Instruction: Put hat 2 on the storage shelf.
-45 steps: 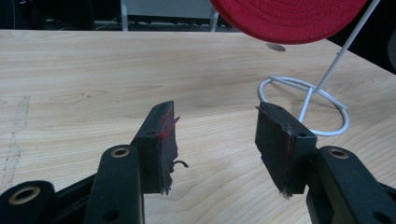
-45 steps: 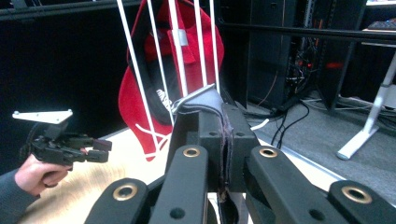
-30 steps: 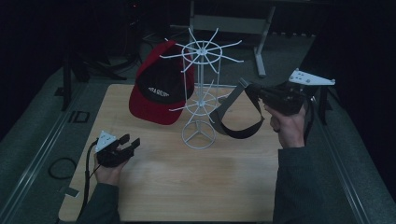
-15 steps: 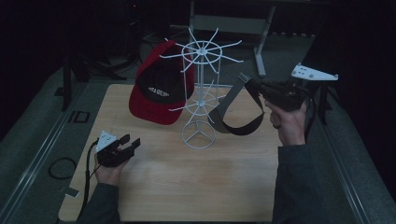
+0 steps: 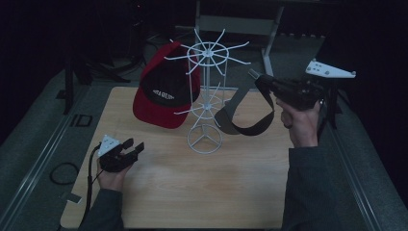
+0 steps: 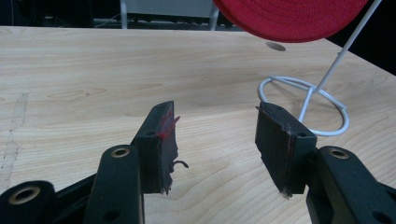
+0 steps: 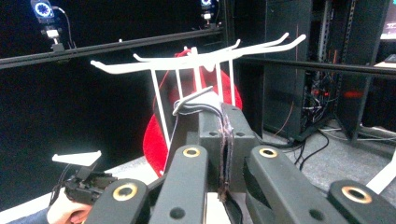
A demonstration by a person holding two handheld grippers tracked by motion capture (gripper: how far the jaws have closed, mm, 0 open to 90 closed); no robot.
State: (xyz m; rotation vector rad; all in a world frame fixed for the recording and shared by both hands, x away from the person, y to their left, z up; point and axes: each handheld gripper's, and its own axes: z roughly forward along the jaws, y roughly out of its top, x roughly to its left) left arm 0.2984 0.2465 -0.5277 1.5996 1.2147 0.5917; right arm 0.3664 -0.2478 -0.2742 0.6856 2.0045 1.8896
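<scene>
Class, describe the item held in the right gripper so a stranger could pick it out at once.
Start at the white wire rack standing mid-table, with a red cap hung on its left. On the rack's right, a dark visor hangs in the air from the right gripper, whose jaws are shut on its band. Unlike the cap, it is an open loop without a crown.

In the high view, the white lettering on the red cap (image 5: pixel 163 94) is too small to read, and the white wire rack (image 5: pixel 206 103) crosses its right part. The left gripper view cuts the cap's brim off at the upper edge. In the right gripper view, the closed jaws hide most of the grey strap (image 7: pixel 198 103) pinched between them.
</scene>
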